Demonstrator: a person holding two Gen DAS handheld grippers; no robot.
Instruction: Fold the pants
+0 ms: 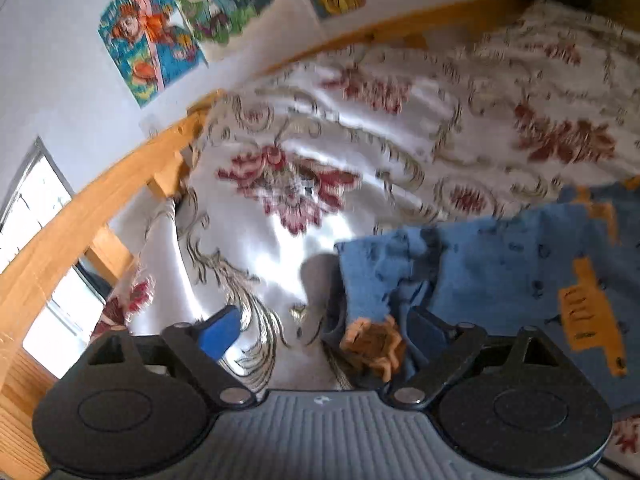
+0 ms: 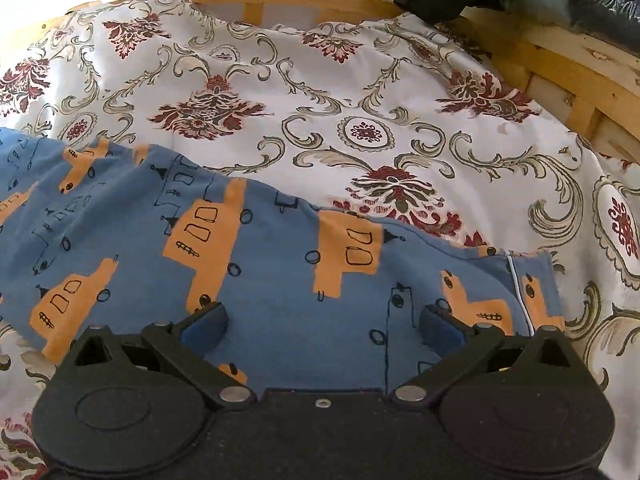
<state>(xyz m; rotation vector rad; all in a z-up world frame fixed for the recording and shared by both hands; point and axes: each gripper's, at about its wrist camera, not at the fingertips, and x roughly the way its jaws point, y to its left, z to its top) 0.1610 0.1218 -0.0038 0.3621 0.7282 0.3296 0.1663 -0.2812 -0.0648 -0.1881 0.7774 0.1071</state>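
Right wrist: open gripper (image 2: 324, 326) over pants (image 2: 272, 264)

Left gripper (image 1: 320, 332): jaws spread wide, one blue pad (image 1: 219, 331) seen clear at the left, the other pad partly hidden; nothing clamped. Image blurred. Right gripper (image 2: 323, 322): jaws likewise spread wide, both blue pads (image 2: 204, 326) exposed, nothing held between them. Both grippers are pointed forward and tilted downward.

Daylight pours in from the window (image 1: 36, 216) at the left, blowing out a glare patch on the bedspread (image 1: 304, 236). Left wrist view is motion-smeared; right wrist view is sharp, evenly lit. Fisheye bends the bed frame (image 2: 568, 68) near the edges.
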